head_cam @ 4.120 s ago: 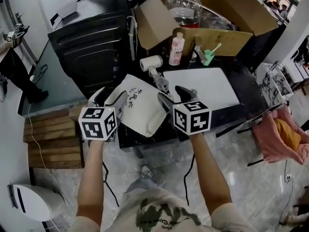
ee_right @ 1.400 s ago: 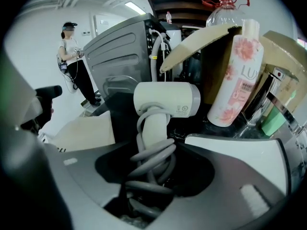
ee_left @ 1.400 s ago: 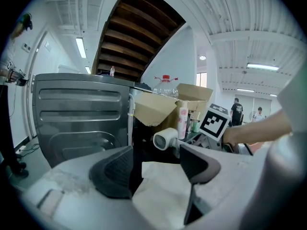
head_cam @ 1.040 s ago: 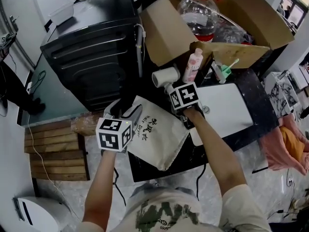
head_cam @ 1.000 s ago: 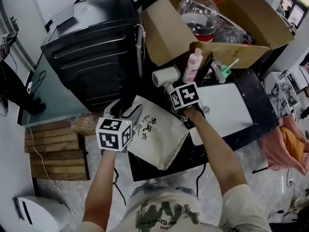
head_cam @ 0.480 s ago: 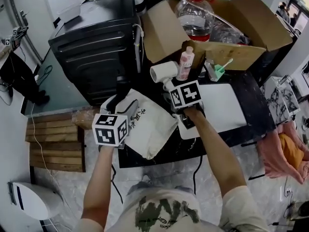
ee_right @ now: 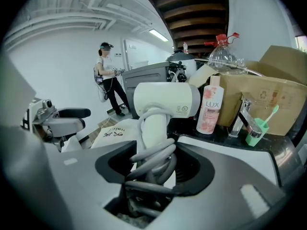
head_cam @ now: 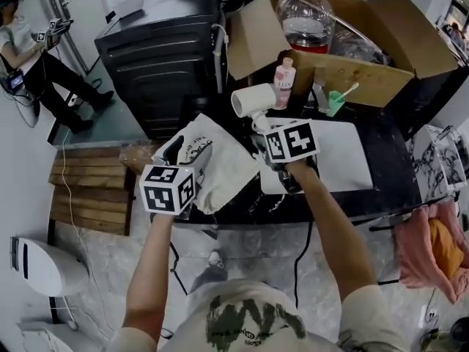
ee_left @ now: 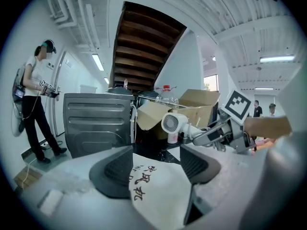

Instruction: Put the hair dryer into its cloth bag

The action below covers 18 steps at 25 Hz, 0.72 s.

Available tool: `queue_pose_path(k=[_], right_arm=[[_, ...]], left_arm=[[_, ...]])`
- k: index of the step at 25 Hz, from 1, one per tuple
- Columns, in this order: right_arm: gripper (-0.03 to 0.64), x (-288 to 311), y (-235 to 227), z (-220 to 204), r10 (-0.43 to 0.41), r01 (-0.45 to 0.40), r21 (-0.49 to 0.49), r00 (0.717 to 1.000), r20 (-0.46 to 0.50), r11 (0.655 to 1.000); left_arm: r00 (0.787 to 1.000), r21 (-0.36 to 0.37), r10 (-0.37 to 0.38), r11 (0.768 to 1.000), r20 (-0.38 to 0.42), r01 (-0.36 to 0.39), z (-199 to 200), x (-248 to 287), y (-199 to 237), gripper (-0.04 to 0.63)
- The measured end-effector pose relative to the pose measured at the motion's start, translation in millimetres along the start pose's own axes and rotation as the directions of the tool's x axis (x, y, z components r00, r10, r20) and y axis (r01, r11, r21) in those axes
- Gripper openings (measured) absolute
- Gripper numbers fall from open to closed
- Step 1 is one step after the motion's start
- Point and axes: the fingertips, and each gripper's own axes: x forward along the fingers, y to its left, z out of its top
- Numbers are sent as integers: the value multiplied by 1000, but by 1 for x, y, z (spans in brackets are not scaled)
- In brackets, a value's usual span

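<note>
The white hair dryer (head_cam: 251, 100) is off the table with its nozzle pointing left. My right gripper (head_cam: 265, 127) is shut on the dryer's handle, where the grey cord is wound (ee_right: 154, 157). The dryer's head (ee_right: 165, 99) stands upright above the jaws. The white cloth bag (head_cam: 222, 163) with black lettering hangs crumpled over the black table's front edge. My left gripper (head_cam: 187, 152) is shut on one end of it, and the fabric (ee_left: 158, 190) runs between both pads. From the left gripper view the dryer (ee_left: 173, 123) and right gripper (ee_left: 225, 128) are just beyond the bag, to the right.
A white mat (head_cam: 344, 152) lies on the black table. Behind it are a pink bottle (head_cam: 283, 72), a green cup with a toothbrush (head_cam: 335, 103) and an open cardboard box (head_cam: 381, 42) with a large water bottle (head_cam: 308, 17). A black cabinet (head_cam: 165, 57) stands at left. A person (head_cam: 29, 46) stands far left.
Both grippers have risen a little. The dryer has come up with the right gripper. The bag has been drawn left with the left gripper and hangs more bunched.
</note>
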Motion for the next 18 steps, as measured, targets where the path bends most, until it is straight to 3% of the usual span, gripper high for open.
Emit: queue_pose_path(k=[9,18], right_arm=[[233,-25,9,-34,72,-72,-39,997,15,997],[233,-49,18,-70,116,-115,-69,993,6,991]], left_arm=[[999,16,50,999,-12,-50,-27,-26,-40,308],[996,90,64,994,-68,-58,-49,-36,-66,308]])
